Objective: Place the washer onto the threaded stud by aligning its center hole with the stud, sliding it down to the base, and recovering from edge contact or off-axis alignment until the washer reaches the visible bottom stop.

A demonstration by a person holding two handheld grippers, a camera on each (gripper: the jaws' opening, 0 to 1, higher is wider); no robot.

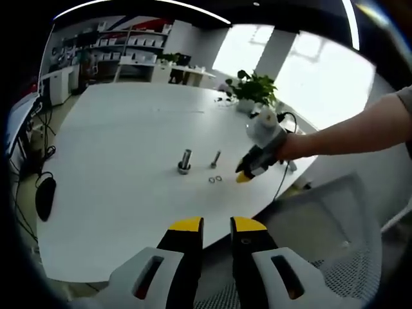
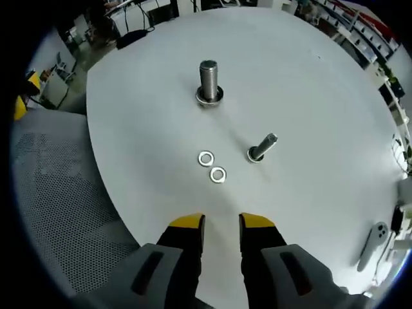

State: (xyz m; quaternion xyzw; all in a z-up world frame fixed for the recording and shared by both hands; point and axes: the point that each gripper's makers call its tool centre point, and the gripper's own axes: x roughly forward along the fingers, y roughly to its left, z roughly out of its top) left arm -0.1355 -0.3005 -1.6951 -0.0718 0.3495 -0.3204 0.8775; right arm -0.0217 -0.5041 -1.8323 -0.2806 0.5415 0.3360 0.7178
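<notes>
I am looking across the big white surface, which is carrying everything I need. Standing upright on it is the large bolt, threaded end up, with what looks like a ring already seated at its base. Nearer to me, the small bolt is standing too, though the fisheye is making it seem to lean. Just beside it, two washers are lying flat, close together or just touching at their rims.

I am judging the washers to be light, stiff, thin metal, and slippery against this smooth top. Lying flush, they are offering no edge to bite, so I am planning to pinch one across its rim, perhaps tipping it up first. A careless nudge would probably send it skating.

There are no containers here; the parts are resting loose on the surface.

My right tongs are hovering just short of the washers, slightly spread and holding nothing. My left tongs are waiting well back near the table's edge, also slightly parted and empty.
</notes>
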